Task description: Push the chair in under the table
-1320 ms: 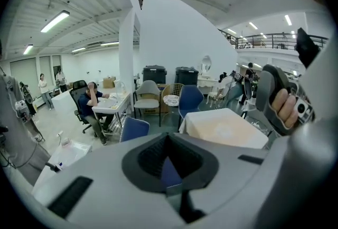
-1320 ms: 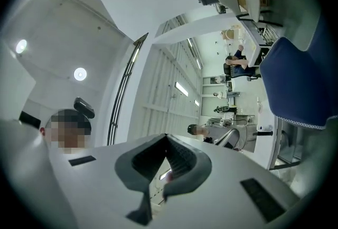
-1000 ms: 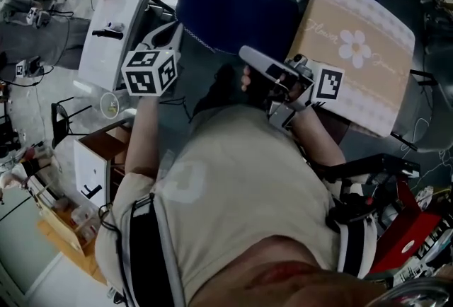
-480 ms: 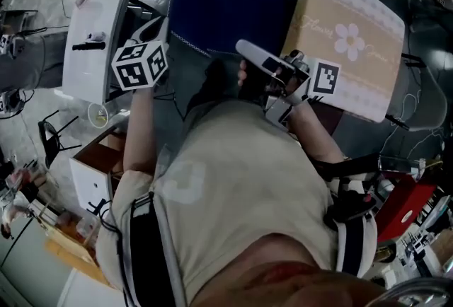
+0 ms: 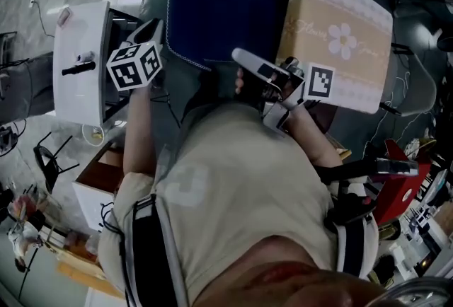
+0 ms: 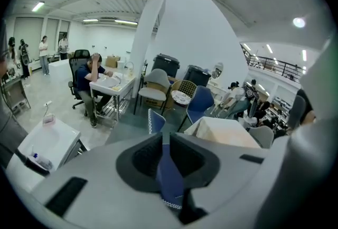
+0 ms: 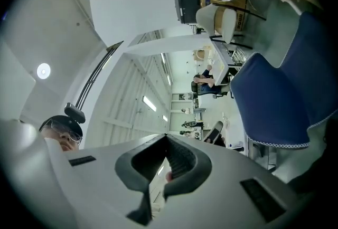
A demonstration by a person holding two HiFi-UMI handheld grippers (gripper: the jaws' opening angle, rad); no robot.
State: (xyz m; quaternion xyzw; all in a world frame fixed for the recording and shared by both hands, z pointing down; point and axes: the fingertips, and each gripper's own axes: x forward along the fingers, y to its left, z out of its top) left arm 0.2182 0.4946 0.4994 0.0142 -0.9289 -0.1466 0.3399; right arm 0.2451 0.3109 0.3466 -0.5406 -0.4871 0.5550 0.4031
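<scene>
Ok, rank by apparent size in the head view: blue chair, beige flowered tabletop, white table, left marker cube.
1-2: beige flower-print cloth tabletop and dark blue upholstered chair, too alike to rank; the chair is partly hidden.
3: white rectangular table.
4: black-and-white marker cube at left.

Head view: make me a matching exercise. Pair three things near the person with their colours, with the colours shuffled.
Things:
1. chair
2. covered table
3. side desk

Colours:
A. white
B. beige with a flower print
C. dark blue

Pairs: 1-C, 2-B, 3-A
</scene>
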